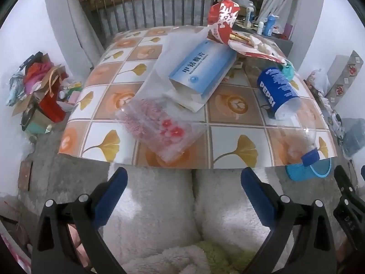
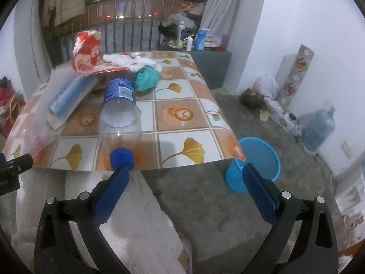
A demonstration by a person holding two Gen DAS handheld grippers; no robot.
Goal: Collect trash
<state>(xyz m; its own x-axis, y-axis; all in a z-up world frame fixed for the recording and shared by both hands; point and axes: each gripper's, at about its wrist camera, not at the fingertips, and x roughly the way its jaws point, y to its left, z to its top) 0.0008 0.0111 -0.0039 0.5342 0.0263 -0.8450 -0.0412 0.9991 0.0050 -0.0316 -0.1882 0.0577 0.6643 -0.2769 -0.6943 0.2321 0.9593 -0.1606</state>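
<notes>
Trash lies on a table with a leaf-patterned cloth [image 1: 237, 150] [image 2: 182, 123]. An empty Pepsi bottle [image 1: 280, 96] [image 2: 118, 111] lies on its side, cap toward me at the front edge. A blue-and-white box [image 1: 203, 68] [image 2: 68, 96], a clear bag with pink flowers [image 1: 159, 125], a red-and-white wrapper [image 1: 223, 20] [image 2: 86, 52], white tissues [image 2: 132, 61] and a teal wad [image 2: 146, 77] lie there too. My left gripper [image 1: 184, 178] is open and empty before the table edge. My right gripper [image 2: 186, 171] is open and empty; its left finger [image 2: 114, 189] is just below the bottle cap.
A blue mesh bin [image 2: 253, 164] [image 1: 308, 171] stands on the floor at the table's front right corner. Bags and boxes [image 1: 38, 91] pile at the left wall. A water jug [image 2: 319, 130] and clutter line the right wall. A railing runs behind the table.
</notes>
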